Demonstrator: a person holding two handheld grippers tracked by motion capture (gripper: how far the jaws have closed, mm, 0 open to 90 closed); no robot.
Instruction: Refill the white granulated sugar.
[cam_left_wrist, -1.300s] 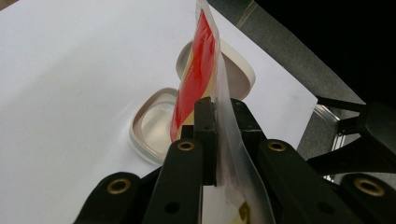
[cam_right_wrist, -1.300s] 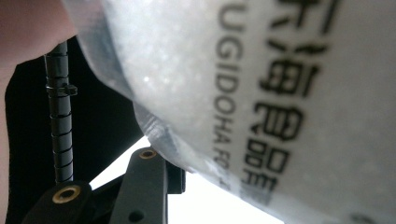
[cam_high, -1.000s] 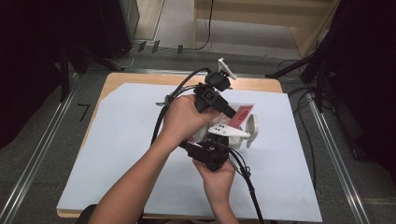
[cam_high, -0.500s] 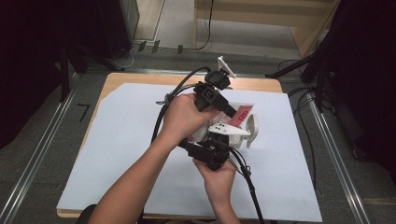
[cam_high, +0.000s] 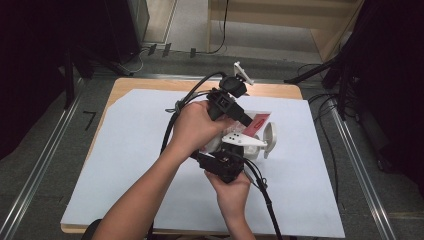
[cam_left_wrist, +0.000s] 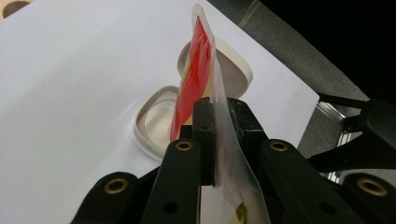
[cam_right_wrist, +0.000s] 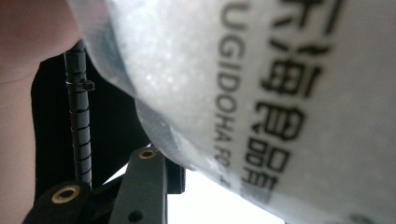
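Note:
My left gripper (cam_high: 246, 121) comes in from the left and is shut on the edge of a clear packet with red contents (cam_high: 258, 123). In the left gripper view the packet (cam_left_wrist: 198, 60) stands edge-on between the pressed jaws of that gripper (cam_left_wrist: 219, 106). My right gripper (cam_high: 229, 150) points away from the person, just under the left hand. Close in front of its camera hangs a frosted white wrapper with black print (cam_right_wrist: 280, 93), resting against its left finger (cam_right_wrist: 145, 186). The other finger is hidden. I cannot tell whether the wrapper belongs to the red packet.
A pale rounded container (cam_left_wrist: 152, 125) and its lid (cam_left_wrist: 233, 74) lie on the white sheet (cam_high: 140, 165) beyond the packet; the lid (cam_high: 270, 137) leans beside the grippers. The wooden table edge (cam_high: 135, 84) runs along the back. Metal rails (cam_high: 45, 165) and cables (cam_high: 325, 125) flank the table.

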